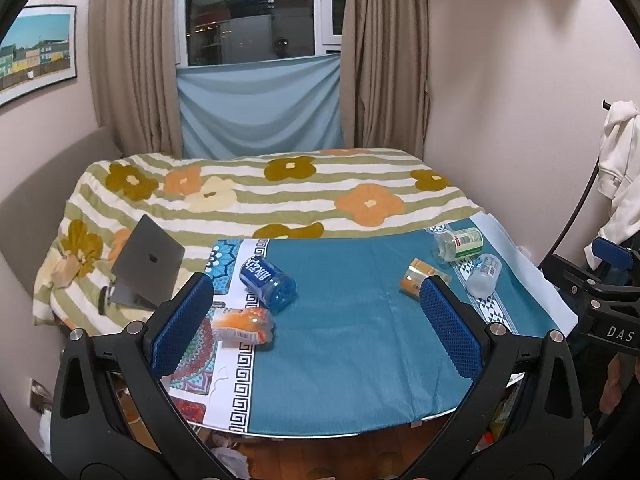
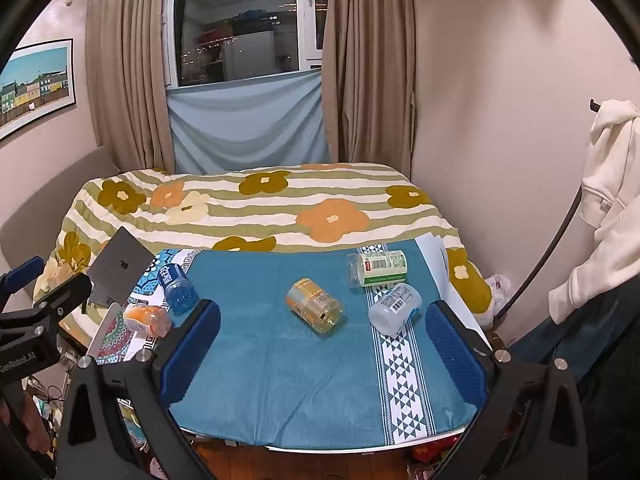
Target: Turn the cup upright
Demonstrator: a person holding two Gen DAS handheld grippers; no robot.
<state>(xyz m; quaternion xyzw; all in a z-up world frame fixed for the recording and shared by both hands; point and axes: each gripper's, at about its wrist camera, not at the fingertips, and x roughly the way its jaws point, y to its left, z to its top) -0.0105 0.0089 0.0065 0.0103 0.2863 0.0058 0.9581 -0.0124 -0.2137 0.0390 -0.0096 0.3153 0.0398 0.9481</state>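
Note:
Several plastic cups lie on their sides on a teal cloth-covered table (image 1: 352, 352). A blue cup (image 1: 267, 285) (image 2: 179, 289) and an orange cup (image 1: 244, 325) (image 2: 147, 321) lie at the left. A yellow-orange cup (image 2: 315, 305) (image 1: 416, 278) lies mid-table. A clear cup with a barcode (image 2: 395, 307) (image 1: 483, 274) and a green-labelled cup (image 2: 378, 267) (image 1: 459, 243) lie at the right. My left gripper (image 1: 316, 320) is open and empty above the table's near half. My right gripper (image 2: 322, 356) is open and empty, nearer than the yellow-orange cup.
A bed with a flowered striped blanket (image 1: 256, 188) stands behind the table. A grey laptop (image 1: 149, 261) on a stand sits at the bed's left. A white hoodie (image 2: 612, 184) hangs at the right wall. Curtains and a window are at the back.

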